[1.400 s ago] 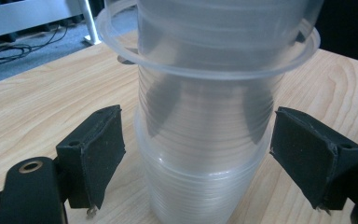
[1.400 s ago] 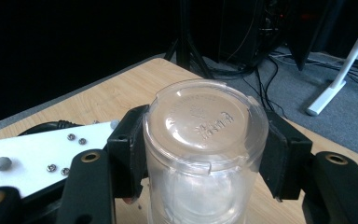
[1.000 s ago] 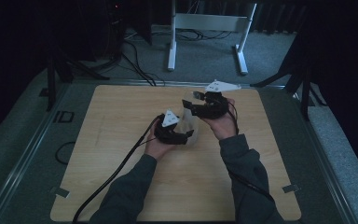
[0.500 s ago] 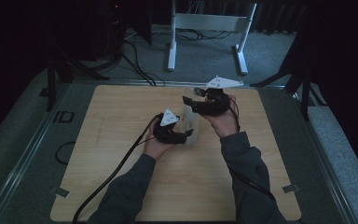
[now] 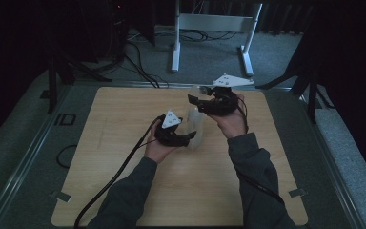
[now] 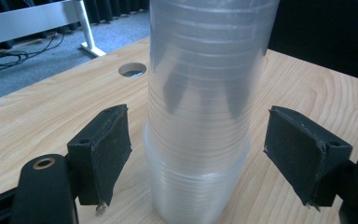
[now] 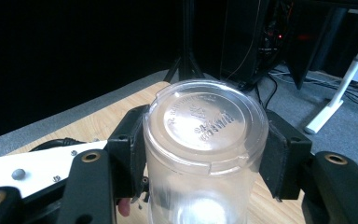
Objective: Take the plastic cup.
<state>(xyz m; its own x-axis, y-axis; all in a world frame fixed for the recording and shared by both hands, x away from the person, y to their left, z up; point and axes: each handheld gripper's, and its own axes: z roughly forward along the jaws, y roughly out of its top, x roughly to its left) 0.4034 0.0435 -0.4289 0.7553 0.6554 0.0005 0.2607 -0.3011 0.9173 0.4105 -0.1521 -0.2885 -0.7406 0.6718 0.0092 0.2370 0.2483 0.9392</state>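
Since the earlier frames, both hands remain near the middle of the wooden table (image 5: 124,191), and the left gripper (image 6: 205,154) has just been closing its jaws around the stack of clear plastic cups (image 6: 205,93). Its pads (image 6: 105,149) flank the lower part of the stack without touching it, so this gripper is open. The right gripper (image 7: 205,140) is clamped on the upper end of the stack, pads pressed to both sides just below the upturned base of the top cup (image 7: 205,116).

The stack stands inverted, rims down, between the two grippers (image 5: 194,126), apparently just above the table.

Risks, as a judgement:
- Thin walls may buckle or crack if the left jaws close too hard.
- Nested cups may stick, so several could separate together.
- An off-centre pull may tilt the stack and loosen the right grip.

Embossed lettering rings the top cup's base; it is too faint to read.
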